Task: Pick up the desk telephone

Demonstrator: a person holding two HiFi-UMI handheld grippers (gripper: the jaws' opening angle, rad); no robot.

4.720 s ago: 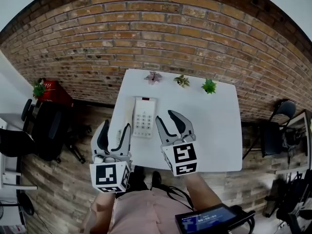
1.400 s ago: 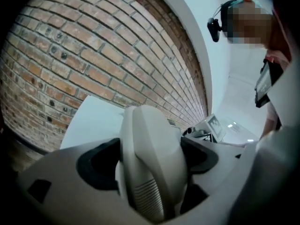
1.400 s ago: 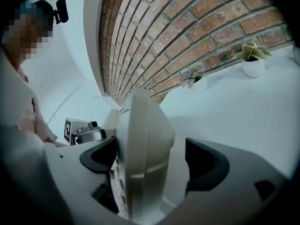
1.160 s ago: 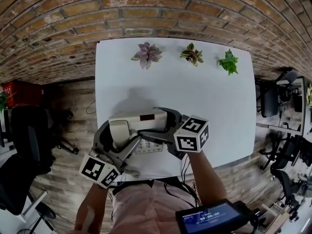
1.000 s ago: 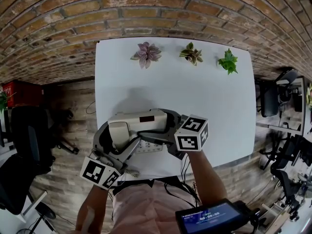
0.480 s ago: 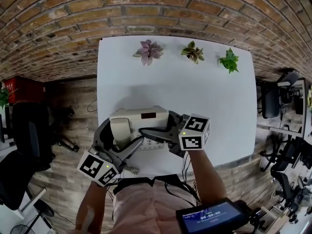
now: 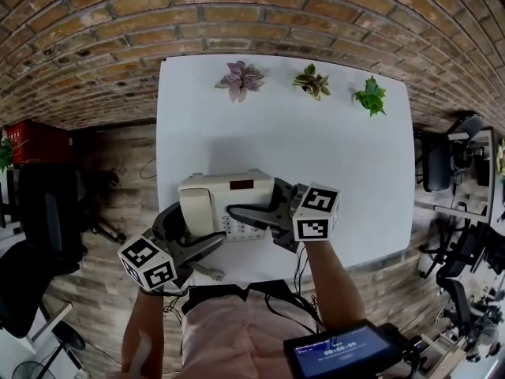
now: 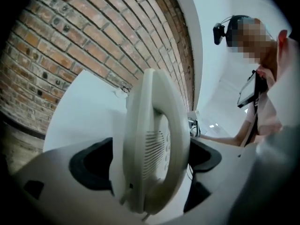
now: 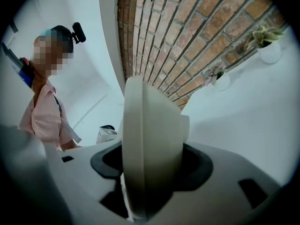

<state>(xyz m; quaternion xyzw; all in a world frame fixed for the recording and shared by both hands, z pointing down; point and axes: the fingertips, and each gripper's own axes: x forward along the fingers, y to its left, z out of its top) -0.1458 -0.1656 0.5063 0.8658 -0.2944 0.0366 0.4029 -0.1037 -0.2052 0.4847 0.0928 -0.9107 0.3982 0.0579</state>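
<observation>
Left gripper (image 7: 196,229) just opening, right gripper (image 7: 254,198) just closing, facing across desk telephone (image 7: 211,198).

No legible txt; screen (image 7: 335,352) digits prob. blurred.

Seen from above, a person is wearing a pale pink short-sleeved shirt (image 7: 237,334), with the arms bare below the sleeves. Each hand is carrying a light grey two-jawed tool. The left claw (image 7: 199,227) and the right claw (image 7: 254,199) are showing curved grey jaws lined with black pads (image 8: 91,163). A white cube printed with black square markers is riding on the back of each tool: the left cube (image 7: 147,263) and the right cube (image 7: 316,212). Thin black cables (image 7: 300,279) are trailing near the waist, where a dark device (image 7: 339,352) with a lit blue screen is showing. A black camera (image 8: 219,31) is sitting on the head.
</observation>
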